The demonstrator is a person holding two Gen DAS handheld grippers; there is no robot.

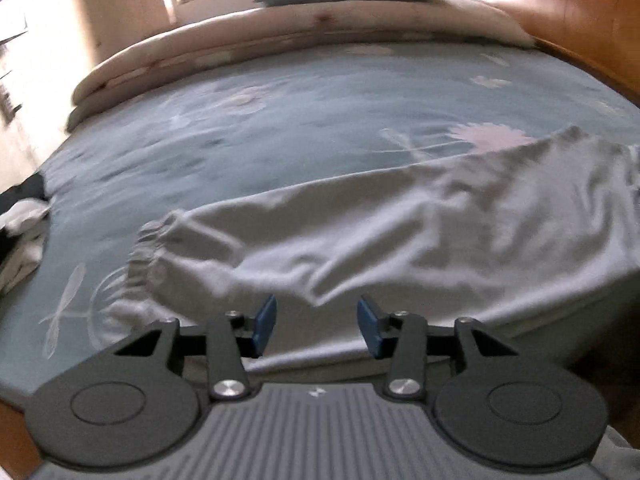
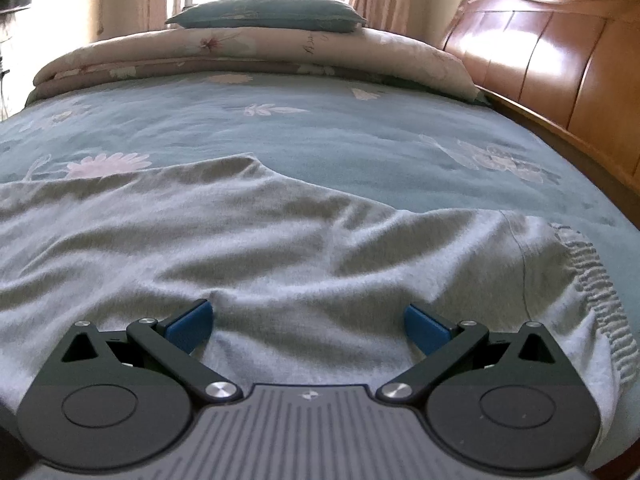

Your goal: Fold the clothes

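A light grey garment [image 1: 400, 232] lies spread and wrinkled across the near part of the bed, with a gathered elastic cuff [image 1: 146, 252] at its left end. In the right wrist view the same grey garment [image 2: 240, 248] fills the foreground, and its ruffled elastic band [image 2: 596, 292] runs down the right side. My left gripper [image 1: 318, 322] hovers over the garment's near edge, open, its blue pads apart with nothing pinched. My right gripper [image 2: 308, 326] stands wide open just above the cloth, which bulges up between the pads without being pressed.
The bed has a teal flowered sheet [image 2: 320, 132]. A folded pink quilt [image 2: 240, 56] and a green pillow [image 2: 268, 14] lie at the far end below a bright window. A wooden headboard [image 2: 560, 64] runs along the right. White cloth [image 1: 20, 224] is heaped at the bed's left edge.
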